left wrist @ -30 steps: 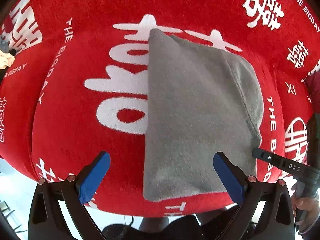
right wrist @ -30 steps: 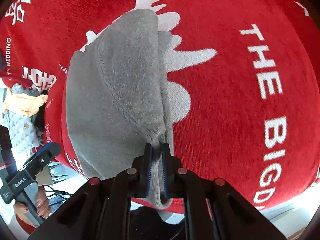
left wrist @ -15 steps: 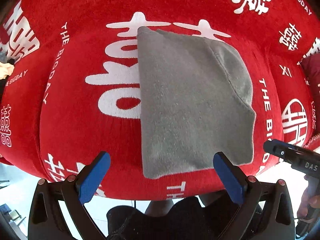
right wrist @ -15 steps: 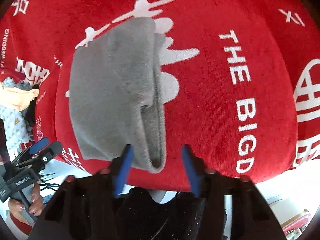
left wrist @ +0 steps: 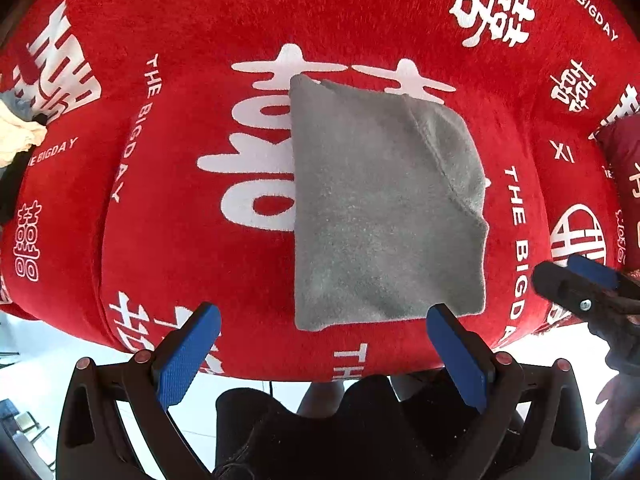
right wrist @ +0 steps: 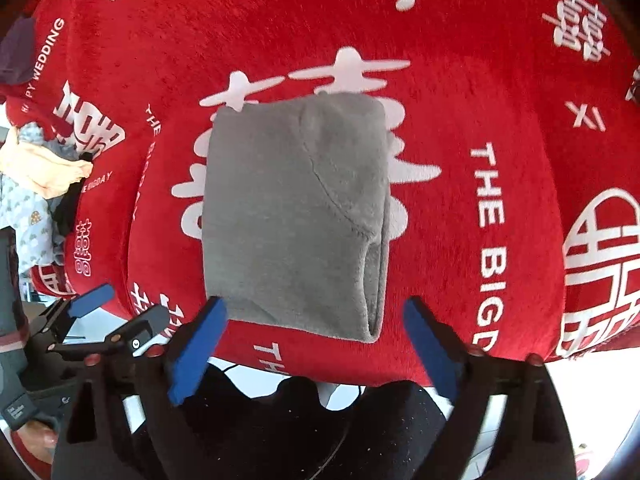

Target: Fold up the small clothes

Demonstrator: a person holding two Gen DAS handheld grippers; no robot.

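While both grippers hang above the near edge of the table, neither one has hold of anything. The left gripper (left wrist: pixel 320 352) stands with its blue pads (left wrist: pixel 188 352) spread wide, and nothing lies between them. The right gripper (right wrist: pixel 316 344) is likewise spread wide, its blue pads (right wrist: pixel 198 344) apart on either side of the near edge of the cloth without touching it. In the left view the right gripper shows at the right edge, off the side of the table; in the right view the left gripper appears at the lower left, also off the table.

Just beyond the fingertips lies the gray cloth (left wrist: pixel 384 208), folded into a rough rectangle and resting flat on the red cover (left wrist: pixel 160 200). Its left edge is straight, and a curved seam runs across its right half. From the right view, the cloth (right wrist: pixel 292 216) shows stacked layers along its right edge, with a folded lip at the near right corner. It sits over large white characters printed on the red cover (right wrist: pixel 520 120), close to the near edge.

Farther off, at the left side of the table, a small heap of other clothes (right wrist: pixel 44 176) lies well apart from the gray cloth.
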